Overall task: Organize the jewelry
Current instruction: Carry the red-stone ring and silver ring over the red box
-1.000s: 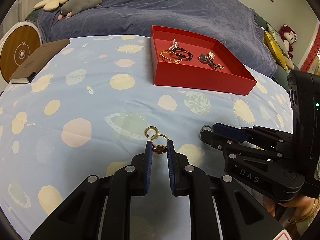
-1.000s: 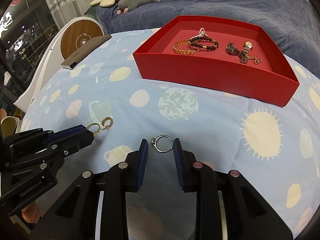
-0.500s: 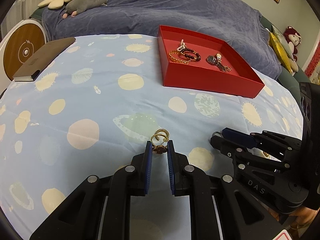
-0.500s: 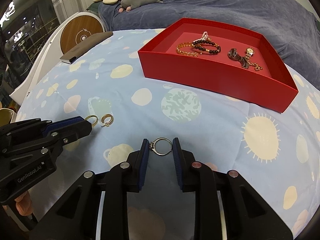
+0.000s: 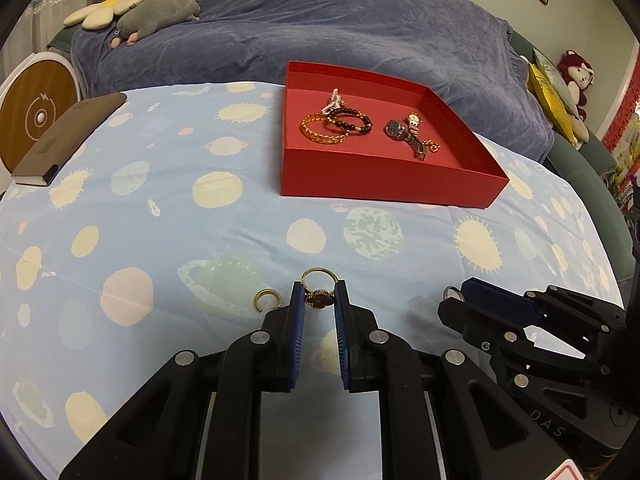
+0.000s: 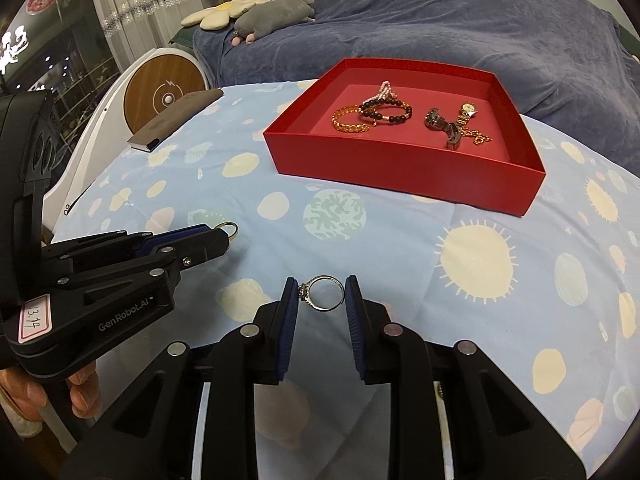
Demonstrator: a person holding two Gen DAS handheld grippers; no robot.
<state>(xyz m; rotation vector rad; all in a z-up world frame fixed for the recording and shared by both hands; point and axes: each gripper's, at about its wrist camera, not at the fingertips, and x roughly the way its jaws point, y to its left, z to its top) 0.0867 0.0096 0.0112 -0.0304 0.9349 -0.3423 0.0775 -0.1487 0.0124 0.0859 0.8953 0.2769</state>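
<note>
My left gripper (image 5: pixel 319 294) is shut on a gold ring with a dark red stone (image 5: pixel 319 299) and holds it above the cloth. A small open gold hoop (image 5: pixel 267 298) lies on the cloth just left of it. My right gripper (image 6: pixel 321 293) is shut on a silver ring with a clear stone (image 6: pixel 324 293). The red tray (image 5: pixel 384 184) stands ahead and holds a gold chain bracelet (image 5: pixel 322 129), a dark bead bracelet (image 5: pixel 354 118) and a watch (image 5: pixel 404 132). It also shows in the right wrist view (image 6: pixel 400 174).
A blue cloth with planet prints (image 5: pixel 168 216) covers the table. A brown notebook (image 5: pixel 68 136) lies at the far left edge beside a round wooden disc (image 5: pixel 36 116). A bed with a blue blanket (image 5: pixel 340 28) is behind the table.
Both grippers have lifted with their rings and moved towards the tray. The small gold hoop stayed on the cloth and now sits left of my left gripper.
</note>
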